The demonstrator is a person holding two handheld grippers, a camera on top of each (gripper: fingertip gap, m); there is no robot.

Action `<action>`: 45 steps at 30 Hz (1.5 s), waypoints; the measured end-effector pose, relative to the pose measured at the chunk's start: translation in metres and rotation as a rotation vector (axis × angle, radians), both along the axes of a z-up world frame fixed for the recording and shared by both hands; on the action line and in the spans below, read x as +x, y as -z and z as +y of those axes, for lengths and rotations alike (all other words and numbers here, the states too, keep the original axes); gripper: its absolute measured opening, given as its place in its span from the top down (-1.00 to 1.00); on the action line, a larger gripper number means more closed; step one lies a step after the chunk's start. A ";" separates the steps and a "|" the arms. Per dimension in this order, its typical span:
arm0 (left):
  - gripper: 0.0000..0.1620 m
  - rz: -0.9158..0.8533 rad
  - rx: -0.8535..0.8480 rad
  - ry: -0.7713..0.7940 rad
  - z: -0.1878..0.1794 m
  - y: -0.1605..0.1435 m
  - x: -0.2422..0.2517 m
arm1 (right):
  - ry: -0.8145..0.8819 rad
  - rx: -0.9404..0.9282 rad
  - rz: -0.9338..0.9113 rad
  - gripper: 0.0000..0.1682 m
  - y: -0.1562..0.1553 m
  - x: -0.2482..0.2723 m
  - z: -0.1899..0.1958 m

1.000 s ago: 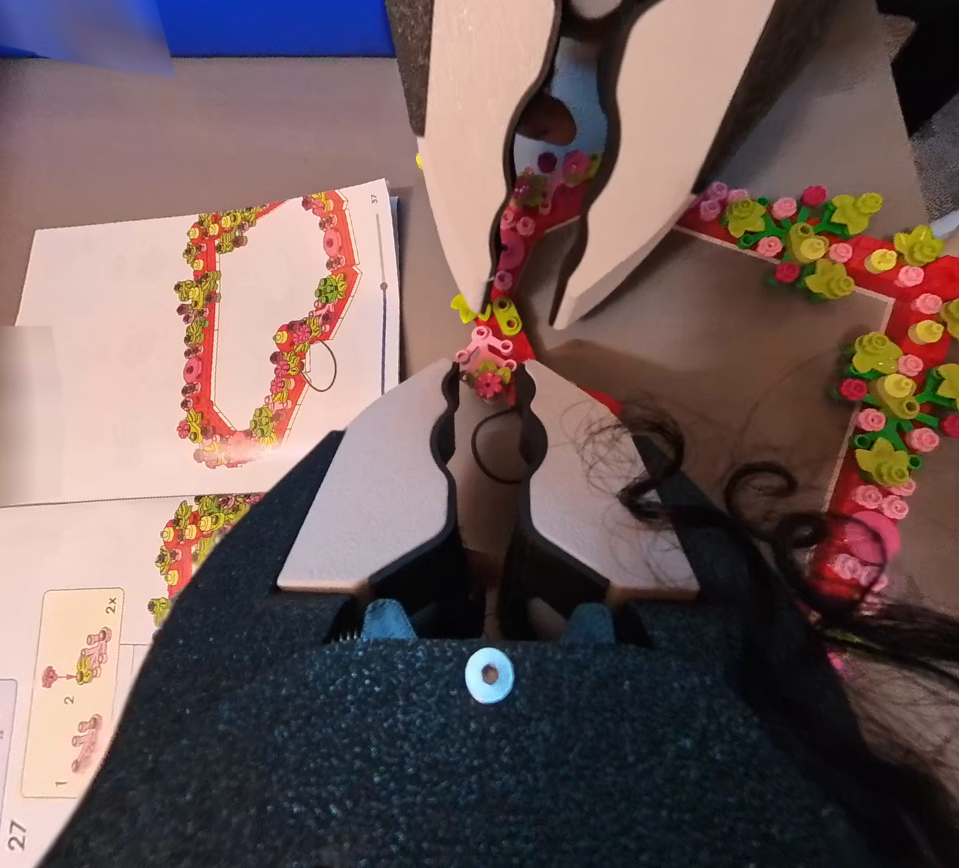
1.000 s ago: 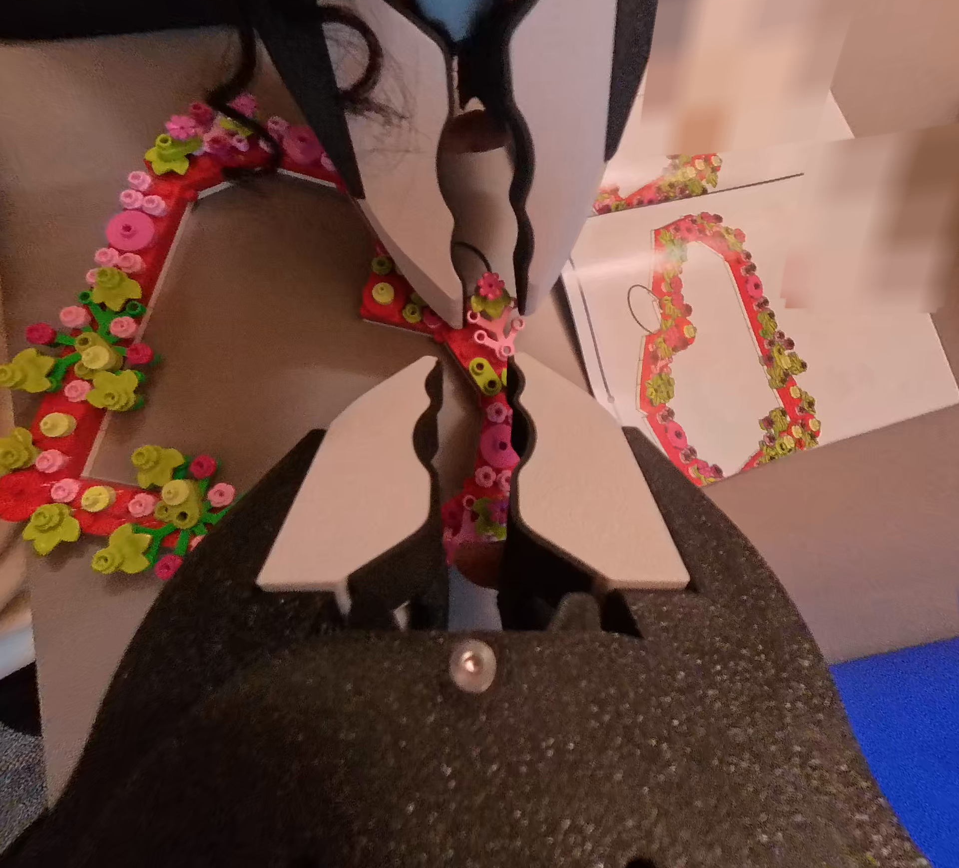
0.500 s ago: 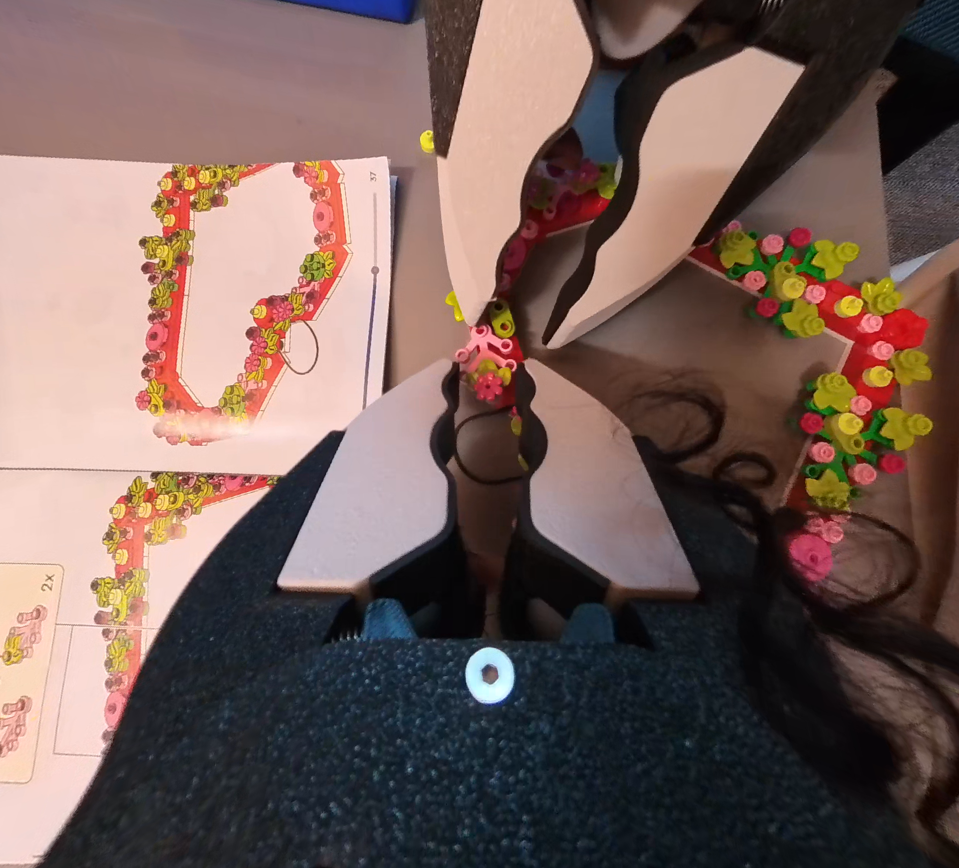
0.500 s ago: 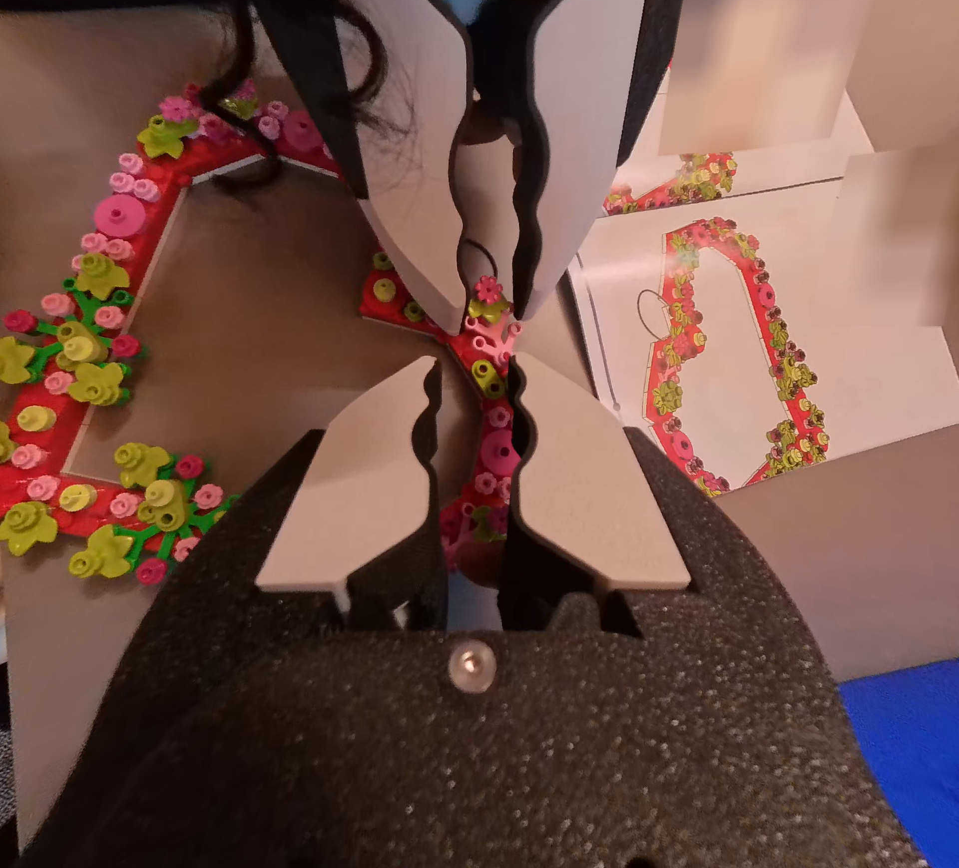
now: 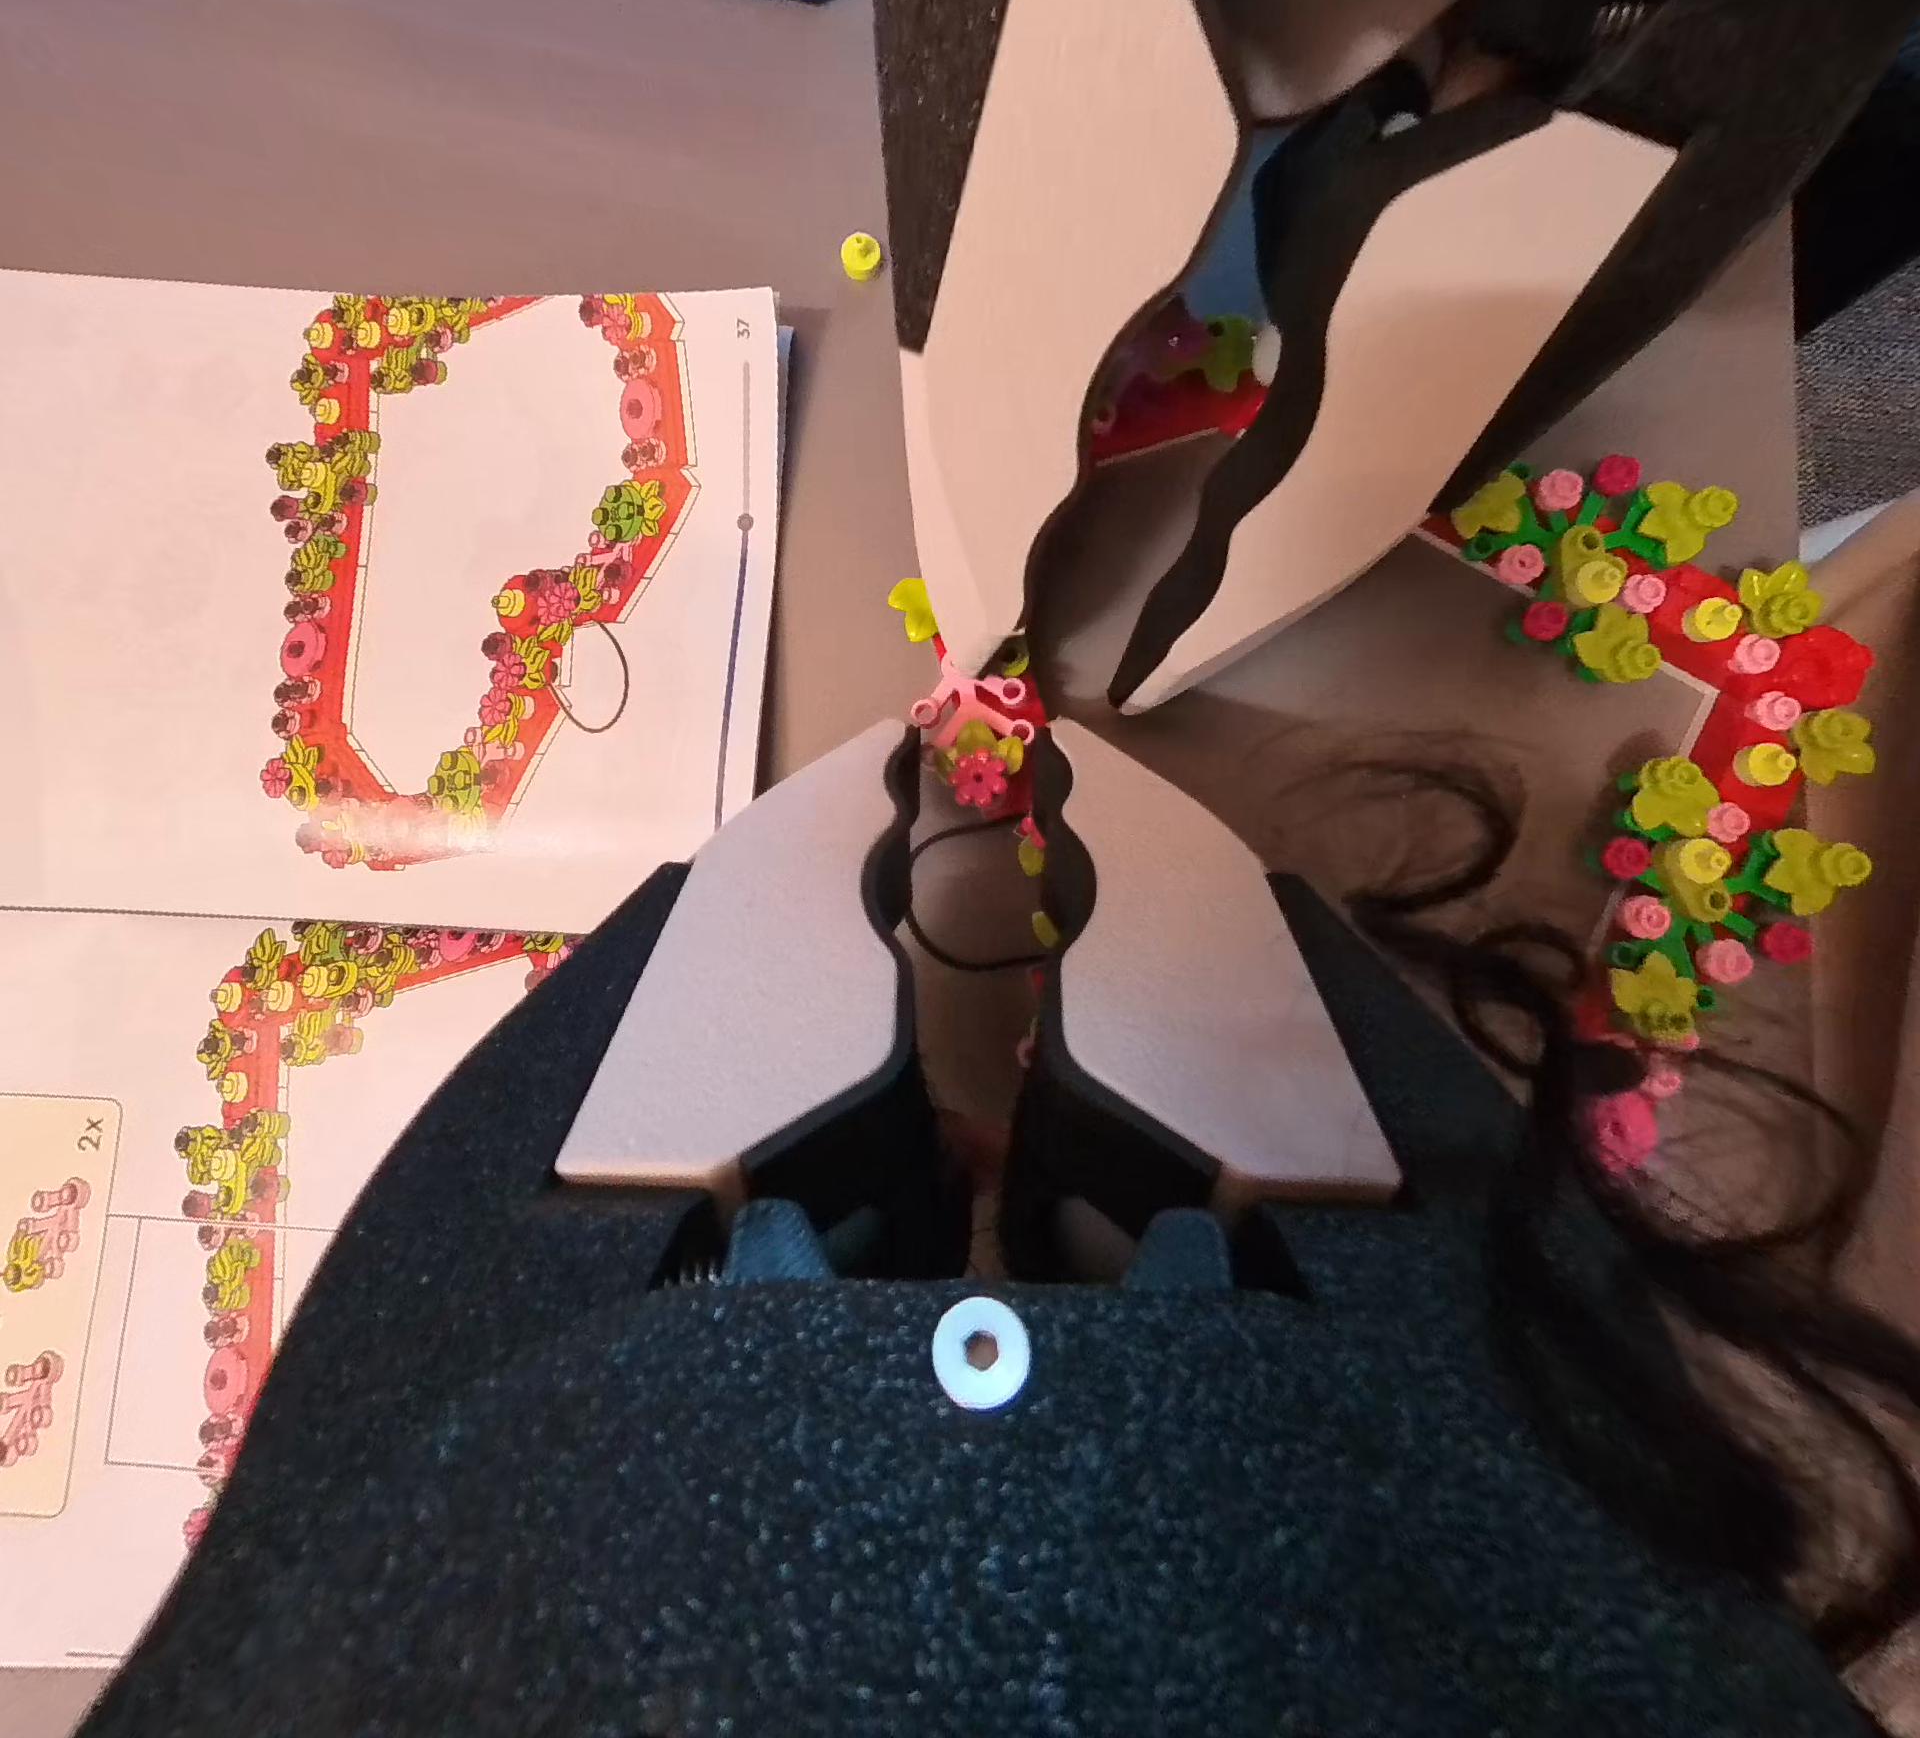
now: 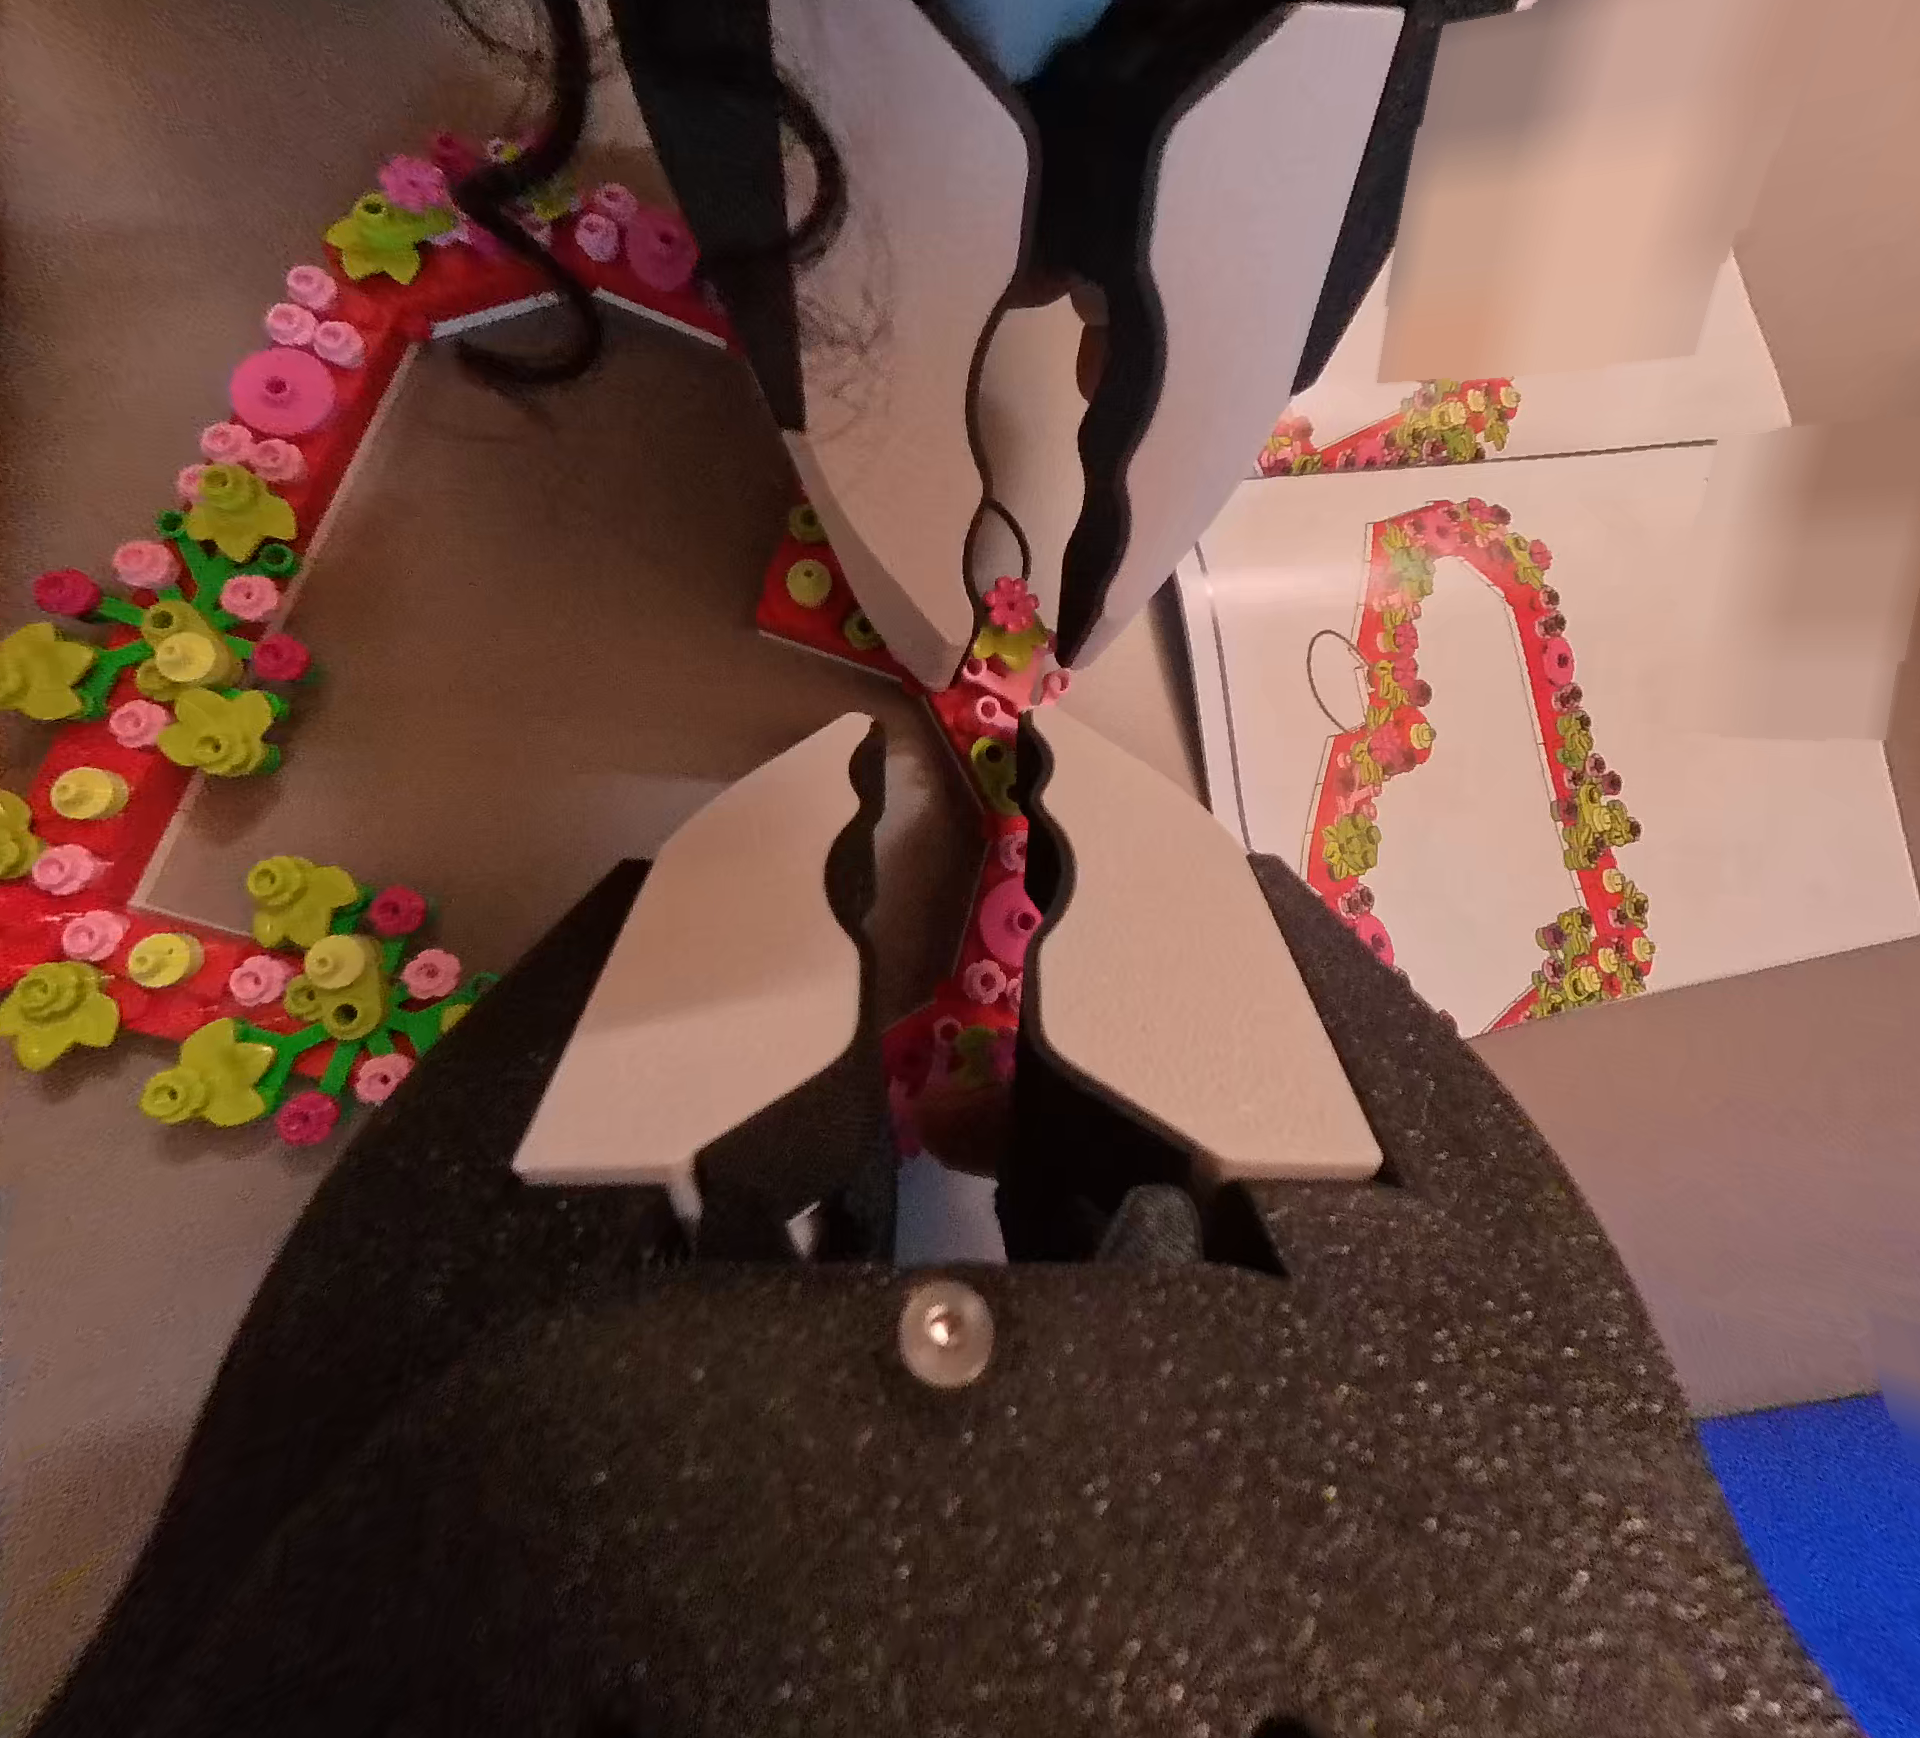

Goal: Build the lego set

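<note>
1. Pink flower sprig [image 5: 971, 724] — a small pink branch piece carrying a lime leaf and a magenta blossom. It sits at the tip of the left gripper [image 5: 975, 738], pinched between the jaw tips, directly over the red heart frame [image 6: 992, 867]. In the right wrist view the sprig [image 6: 1013, 649] appears to touch the frame's studs; whether it is fully seated cannot be told.

2. Key relation — the frame's near limb runs lengthwise between the right gripper [image 6: 951, 732] jaws, toward the sprig just beyond their tips. The sprig's stem points along that limb. The left gripper is nearer, already on the piece; the likely next move is a press straight down.

3. Right gripper — jaws spread, straddling the frame limb; the right-hand pad lies against its edge, the other stands apart (bracing, apparently, not gripping).

4. Pose — the two grippers meet tip to tip from opposite sides, both angled down at the table [image 5: 416, 130].

5. Surroundings — instruction booklet [image 5: 416, 597] open beside the frame; loose lime stud [image 5: 859, 254] on the table; a thin black loop [image 5: 956, 899] lies under the left jaws.
</note>
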State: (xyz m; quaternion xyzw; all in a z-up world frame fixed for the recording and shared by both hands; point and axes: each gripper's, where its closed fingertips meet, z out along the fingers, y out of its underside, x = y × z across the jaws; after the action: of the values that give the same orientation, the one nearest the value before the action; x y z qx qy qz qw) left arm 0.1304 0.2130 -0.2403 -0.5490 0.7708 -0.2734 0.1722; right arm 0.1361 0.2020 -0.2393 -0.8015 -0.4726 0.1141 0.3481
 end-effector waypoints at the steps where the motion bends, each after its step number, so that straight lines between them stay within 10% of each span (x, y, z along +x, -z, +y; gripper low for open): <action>1: 0.75 0.000 -0.001 0.000 0.000 0.000 0.000 | -0.001 -0.005 -0.004 0.71 0.000 0.000 0.000; 45: 0.79 -0.042 0.008 -0.008 -0.010 -0.003 -0.007 | 0.070 0.239 -0.346 0.77 0.007 0.003 -0.002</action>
State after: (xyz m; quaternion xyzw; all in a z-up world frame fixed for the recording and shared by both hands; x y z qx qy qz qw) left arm 0.1233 0.2027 -0.2374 -0.5455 0.7661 -0.2810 0.1914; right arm 0.1388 0.2003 -0.2464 -0.7782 -0.5072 -0.0944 0.3581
